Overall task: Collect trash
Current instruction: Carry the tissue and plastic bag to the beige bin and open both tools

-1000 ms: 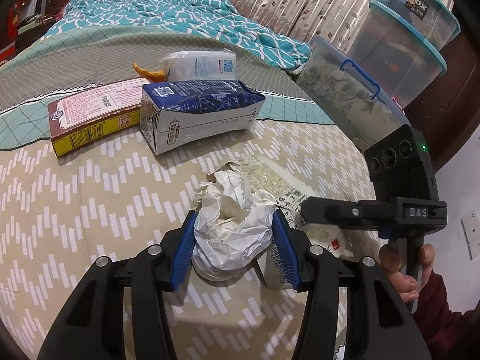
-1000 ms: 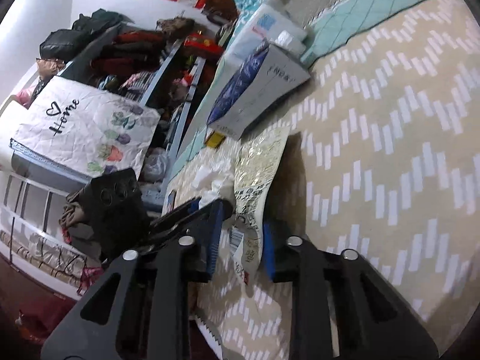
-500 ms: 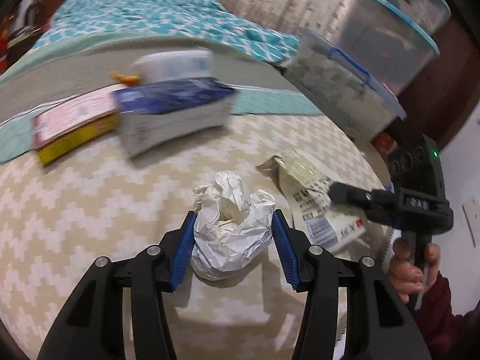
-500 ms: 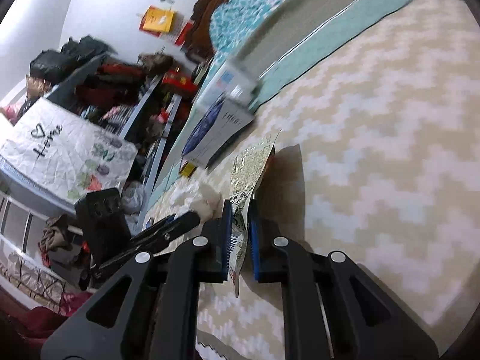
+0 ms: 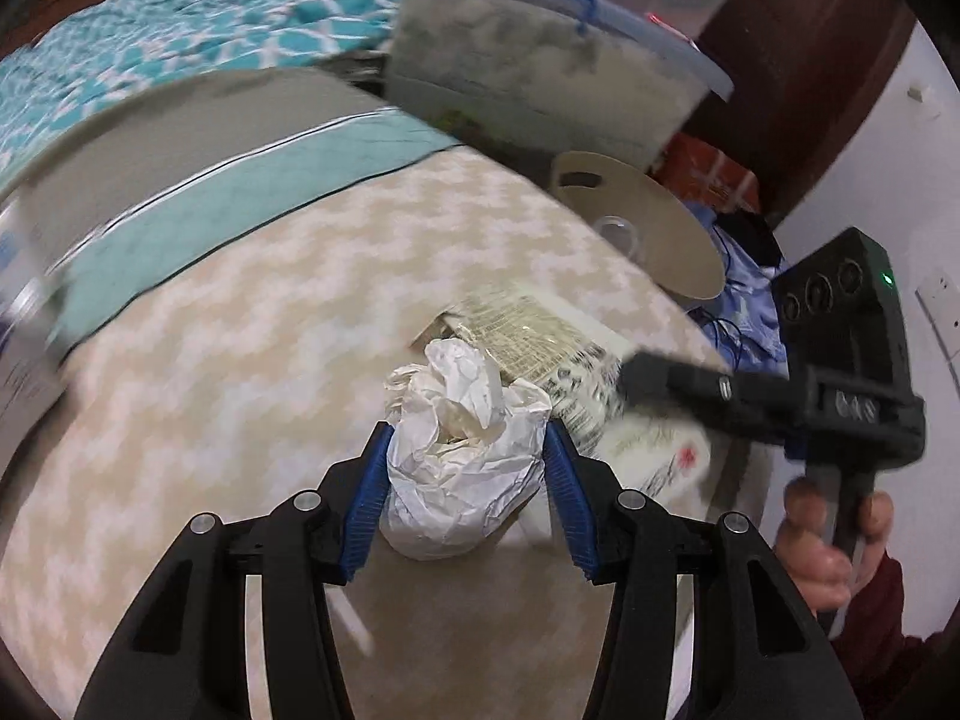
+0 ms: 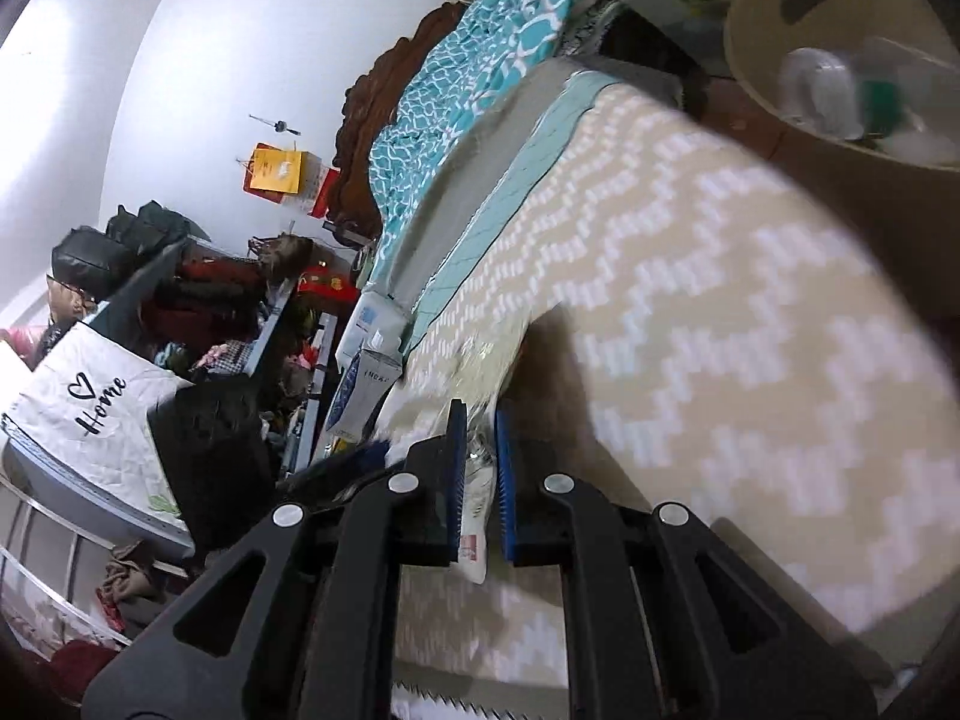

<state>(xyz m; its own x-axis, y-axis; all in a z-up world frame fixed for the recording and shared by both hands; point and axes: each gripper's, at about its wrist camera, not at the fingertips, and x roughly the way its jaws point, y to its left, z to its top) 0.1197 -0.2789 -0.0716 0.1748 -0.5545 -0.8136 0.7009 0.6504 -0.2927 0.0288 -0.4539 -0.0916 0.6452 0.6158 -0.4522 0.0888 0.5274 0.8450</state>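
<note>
A bed (image 5: pixel 252 372) with a beige zigzag cover is filling both views, with a teal patterned blanket (image 6: pixel 456 90) lying across its far end. Beyond the bed's edge a clear lidded storage bin (image 5: pixel 540 66) is standing, and just beside it a tan waste basket (image 6: pixel 852 54) is sitting with clear plastic items inside. The left gripper (image 5: pixel 468 468) is holding a crumpled ball of white paper (image 5: pixel 462 456) over the bed, its blue-padded jaws pressing the ball from both sides. The right gripper (image 6: pixel 480 462) is pinching a flat printed wrapper (image 5: pixel 540 342) by its edge, jaws nearly together on the thin sheet, just beside the paper ball. Near the bed's left side a blue-and-white carton (image 6: pixel 360 396) is lying.
</note>
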